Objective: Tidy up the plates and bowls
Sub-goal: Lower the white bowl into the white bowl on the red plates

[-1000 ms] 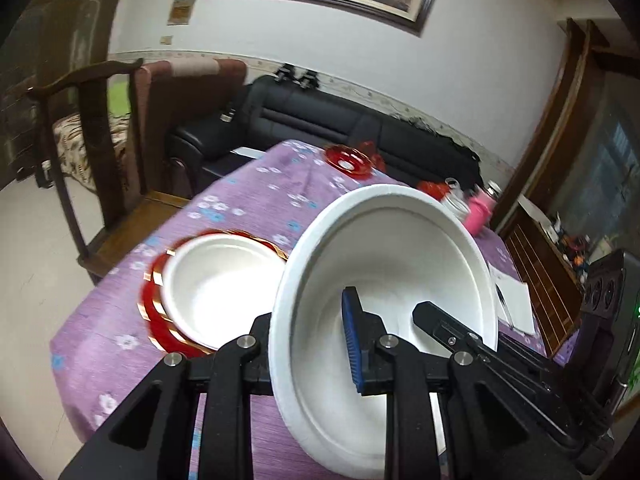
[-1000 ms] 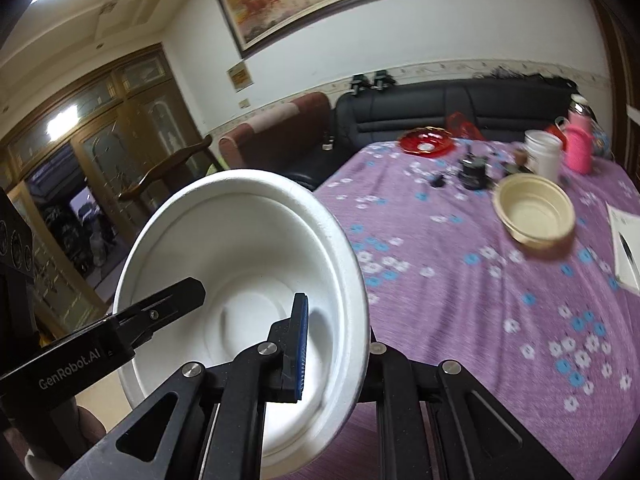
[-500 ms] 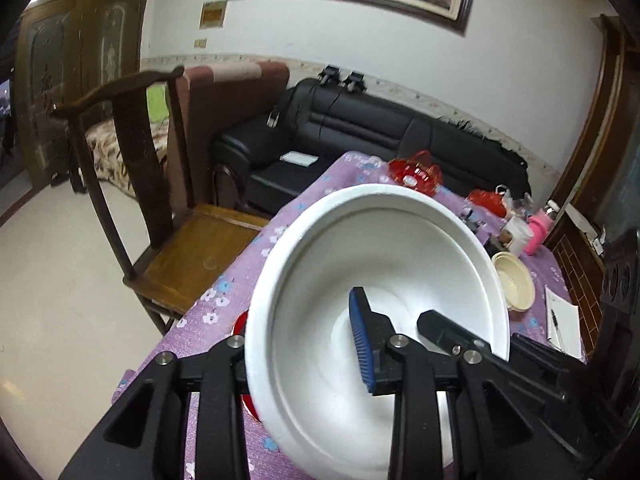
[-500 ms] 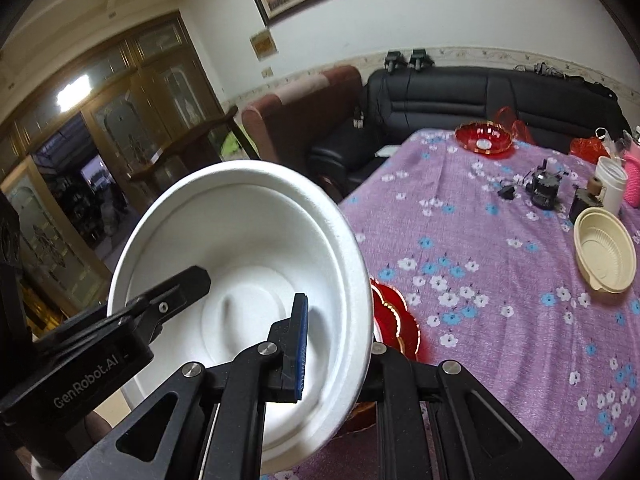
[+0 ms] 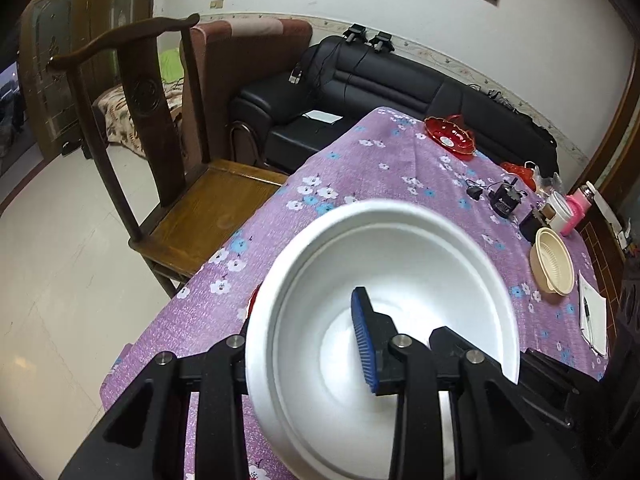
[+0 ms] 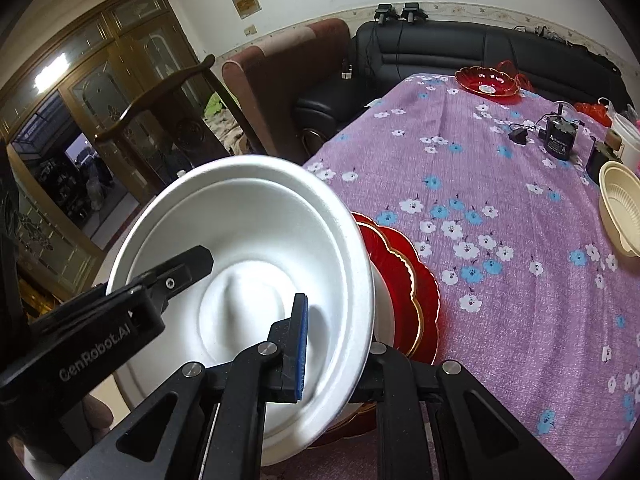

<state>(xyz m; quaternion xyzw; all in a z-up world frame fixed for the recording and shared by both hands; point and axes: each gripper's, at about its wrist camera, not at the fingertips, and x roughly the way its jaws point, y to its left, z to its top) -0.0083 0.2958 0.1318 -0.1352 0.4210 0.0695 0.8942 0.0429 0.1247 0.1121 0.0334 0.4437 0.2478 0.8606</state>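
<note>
I hold one white foam bowl (image 5: 400,312) with both tongs. My left gripper (image 5: 308,360) pinches the bowl's left rim, its blue-padded finger (image 5: 362,344) inside the bowl and the other finger outside. My right gripper (image 6: 336,344) pinches the opposite rim the same way, one pad (image 6: 300,344) inside against the wall. The bowl tilts toward me, hanging just over the near edge of the purple flowered tablecloth (image 6: 500,240). Directly beneath it and to the right of my right tongs lies a red gold-rimmed plate (image 6: 408,284); another white bowl wall (image 6: 384,312) shows on it. Far ahead to my right rests a cream bowl (image 5: 554,260), and further ahead a red dish (image 5: 450,138).
</note>
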